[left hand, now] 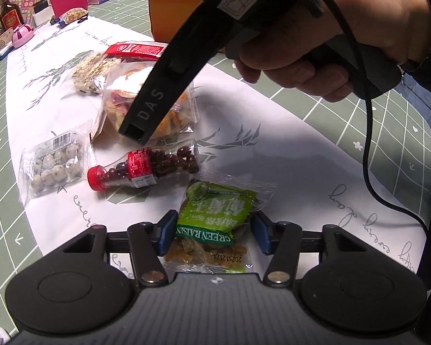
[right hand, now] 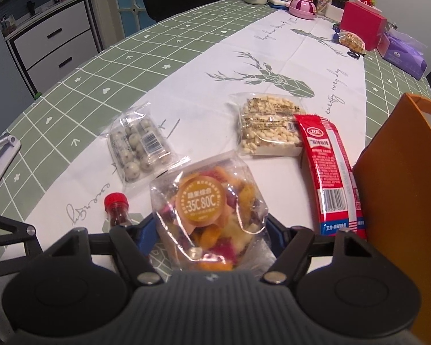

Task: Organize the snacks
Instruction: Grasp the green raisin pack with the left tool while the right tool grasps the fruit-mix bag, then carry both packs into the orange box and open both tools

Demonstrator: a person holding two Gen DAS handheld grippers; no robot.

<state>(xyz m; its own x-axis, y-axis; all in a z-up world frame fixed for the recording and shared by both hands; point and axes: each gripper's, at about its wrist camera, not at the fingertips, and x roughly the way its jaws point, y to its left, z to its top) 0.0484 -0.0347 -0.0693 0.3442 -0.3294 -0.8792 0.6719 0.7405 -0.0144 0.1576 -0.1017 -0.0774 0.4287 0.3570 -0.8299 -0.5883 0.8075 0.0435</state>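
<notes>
On the white table runner [left hand: 273, 132], my left gripper [left hand: 211, 230] sits around the green raisin packet [left hand: 215, 218], its blue pads either side of it, the left one close against the wrapper, the right one with a little gap. My right gripper [right hand: 209, 230] straddles the clear bag of mixed dried fruit [right hand: 207, 210], jaws wide, and I cannot tell if the pads press it. A red-capped bottle of dark berries [left hand: 146, 166] lies just beyond the raisins. The orange box [right hand: 402, 187] stands beside the red packet [right hand: 330, 172].

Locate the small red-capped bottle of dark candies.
In the left wrist view the bottle lies on its side, centre-left, between the dried fruit bag and the green raisin packet.
</notes>
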